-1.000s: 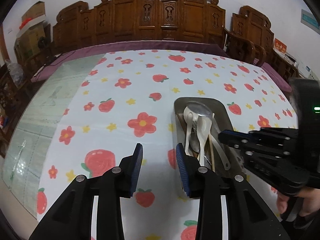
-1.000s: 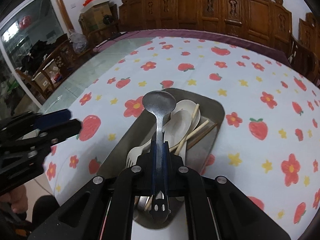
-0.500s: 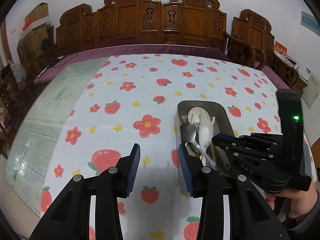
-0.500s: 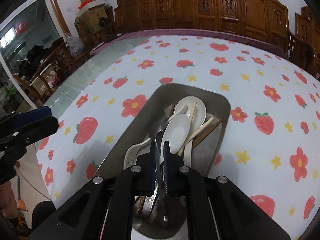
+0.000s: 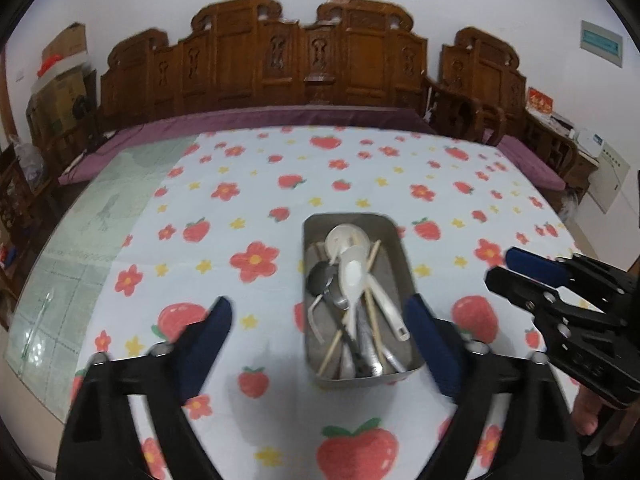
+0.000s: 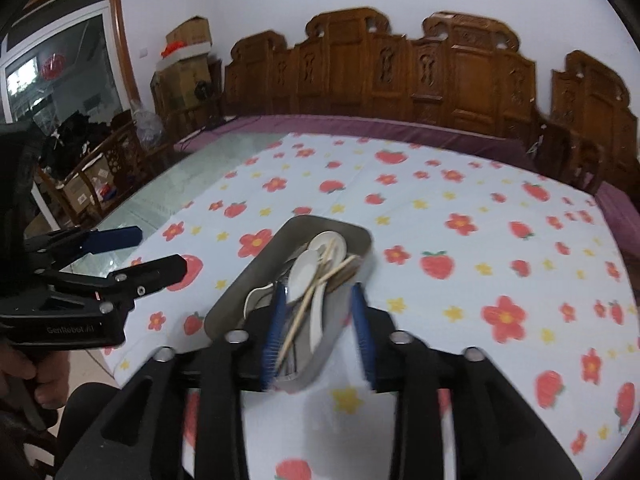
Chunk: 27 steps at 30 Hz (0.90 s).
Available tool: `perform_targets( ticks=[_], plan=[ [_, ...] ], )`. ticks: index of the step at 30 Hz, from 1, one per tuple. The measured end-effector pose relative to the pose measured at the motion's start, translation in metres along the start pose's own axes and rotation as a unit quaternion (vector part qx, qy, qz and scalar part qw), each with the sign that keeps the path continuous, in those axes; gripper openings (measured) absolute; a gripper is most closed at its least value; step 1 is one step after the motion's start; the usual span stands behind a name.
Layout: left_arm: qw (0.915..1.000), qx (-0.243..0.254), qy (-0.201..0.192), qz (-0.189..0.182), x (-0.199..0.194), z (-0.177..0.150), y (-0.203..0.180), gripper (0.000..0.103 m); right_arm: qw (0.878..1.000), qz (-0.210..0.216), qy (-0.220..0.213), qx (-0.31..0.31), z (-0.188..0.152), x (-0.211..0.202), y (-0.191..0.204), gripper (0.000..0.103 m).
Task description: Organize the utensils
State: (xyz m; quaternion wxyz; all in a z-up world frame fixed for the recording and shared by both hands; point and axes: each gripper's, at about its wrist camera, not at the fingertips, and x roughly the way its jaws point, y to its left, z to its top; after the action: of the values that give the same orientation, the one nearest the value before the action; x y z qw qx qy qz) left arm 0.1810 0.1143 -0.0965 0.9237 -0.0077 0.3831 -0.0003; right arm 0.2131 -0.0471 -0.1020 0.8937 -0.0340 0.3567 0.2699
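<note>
A metal tray (image 5: 394,236) stands on the strawberry tablecloth (image 5: 256,200) with several utensils lying in it. Among them are a metal spoon (image 5: 320,280), white spoons (image 5: 352,276) and wooden chopsticks (image 5: 372,312). My left gripper (image 5: 317,302) hangs above the tray's near end, its jaws opening wide with nothing held. My right gripper (image 6: 318,288) hovers over the tray (image 6: 236,292), jaws opening and empty, the white spoon (image 6: 304,272) and chopsticks (image 6: 320,280) lying below. Each gripper shows in the other's view: the right gripper (image 5: 502,268) at the right edge, the left gripper (image 6: 160,249) at the left.
Bare glass tabletop (image 5: 80,240) lies left of the cloth. A carved wooden bench (image 5: 304,68) with a purple cushion runs along the table's far side. Cardboard boxes (image 6: 184,60) and clutter stand at the left. A person's hand (image 6: 24,376) holds the left gripper's handle.
The right gripper lowered the metal spoon into the tray, let it go and drew back upward with its jaws parting. The left gripper's jaws spread much wider and it backed away.
</note>
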Motion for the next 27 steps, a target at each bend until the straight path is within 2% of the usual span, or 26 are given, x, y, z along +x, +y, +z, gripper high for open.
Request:
perform_targets(
  ticks=[2, 6, 10, 13, 21, 27],
  plan=[
    [1.0, 0.007, -0.003, -0.005, -0.005, -0.001, -0.011, 0.09, 1.0, -0.012, -0.011, 0.007, -0.005, -0.019, -0.007, 0.052],
    [0.9997, 0.02, -0.013, -0.011, -0.016, -0.005, -0.032, 0.095, 0.999, -0.039, -0.026, 0.021, -0.013, -0.046, -0.02, 0.075],
    [0.9993, 0.027, -0.023, -0.013, -0.028, -0.009, -0.049, 0.095, 0.997, -0.061, -0.04, 0.034, -0.022, -0.071, -0.032, 0.094],
    [0.9989, 0.032, -0.03, -0.018, -0.038, -0.014, -0.063, 0.095, 0.995, -0.078, -0.051, 0.038, -0.029, -0.089, -0.039, 0.1],
    [0.9978, 0.036, -0.047, -0.027, -0.065, -0.022, -0.09, 0.095, 0.988, -0.12, -0.073, 0.062, -0.049, -0.132, -0.054, 0.1],
    [0.9965, 0.035, -0.067, -0.035, -0.091, -0.029, -0.103, 0.095, 0.985, -0.126, -0.093, 0.078, -0.061, -0.16, -0.062, 0.1]
  ],
)
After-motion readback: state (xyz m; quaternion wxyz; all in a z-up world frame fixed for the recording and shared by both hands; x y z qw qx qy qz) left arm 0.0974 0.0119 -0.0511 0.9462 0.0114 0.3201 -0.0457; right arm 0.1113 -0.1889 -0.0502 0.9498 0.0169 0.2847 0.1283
